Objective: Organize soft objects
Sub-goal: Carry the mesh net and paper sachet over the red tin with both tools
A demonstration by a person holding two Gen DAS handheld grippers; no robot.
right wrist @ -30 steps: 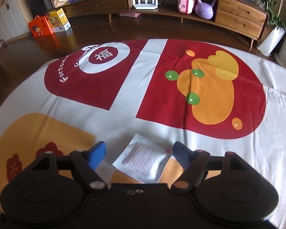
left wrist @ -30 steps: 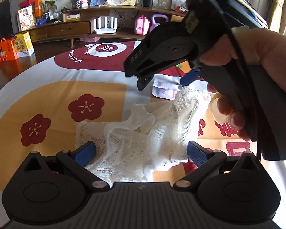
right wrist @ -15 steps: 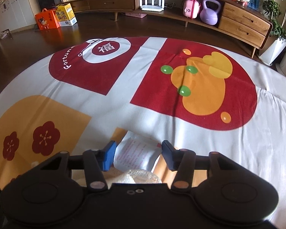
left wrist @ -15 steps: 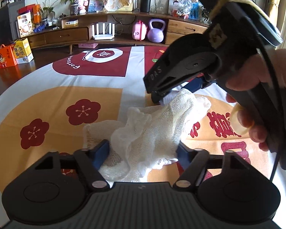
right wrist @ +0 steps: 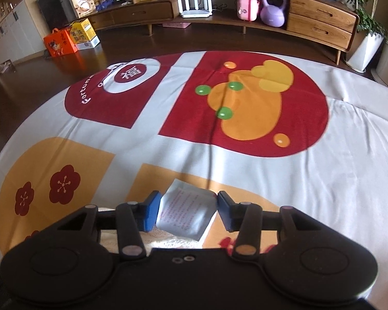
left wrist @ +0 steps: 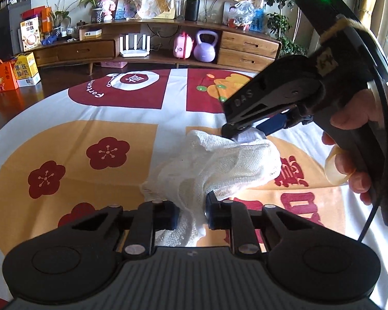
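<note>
A white gauze cloth [left wrist: 230,162] lies bunched on the patterned tablecloth [left wrist: 121,139]. My left gripper [left wrist: 191,214] is shut on the near end of the cloth. My right gripper [right wrist: 186,211] is closing around a white paper packet with red print [right wrist: 186,211]; the left pad touches it, the right pad stands just off its edge. In the left wrist view the right gripper [left wrist: 248,131] comes in from the right, its tips at the far end of the cloth, and the packet [left wrist: 248,137] barely shows between them. A bit of cloth [right wrist: 173,240] shows under the packet.
The tablecloth [right wrist: 245,170] covers a round table that drops off at the far edge to a dark wood floor. A long wooden cabinet [left wrist: 245,49] stands beyond, with a purple kettlebell [left wrist: 205,46] and a pink case [left wrist: 183,49]. Boxes [right wrist: 72,38] sit on the floor at far left.
My left gripper has closed on the near end of the cloth, bunching it. My right gripper has narrowed around the packet and drawn nearer to it.
</note>
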